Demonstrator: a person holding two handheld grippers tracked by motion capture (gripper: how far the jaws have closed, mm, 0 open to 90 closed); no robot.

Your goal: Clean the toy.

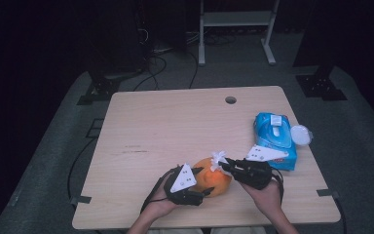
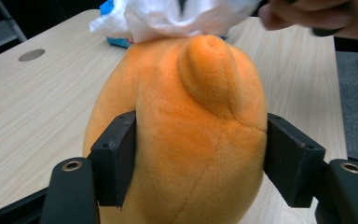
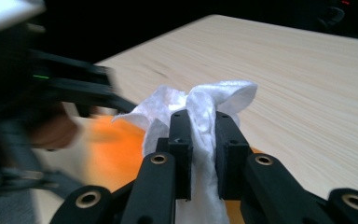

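Fuzzy orange plush toy (image 2: 186, 135), rounded with a stubby nub, pinched between the left claw (image 2: 198, 156) pads on the pale woodgrain desk (image 1: 175, 122), crumpled white tissue (image 3: 200, 112) nipped in the right claw (image 3: 200, 154) atop it, blue wipes pack (image 1: 274, 139) beside.

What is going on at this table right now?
A person is wiping an orange plush toy near the table's front edge. The left gripper holds the toy, one jaw on each side. The right gripper is clamped on a white wipe and holds it at the toy's top. A blue pack of wipes lies to the right.
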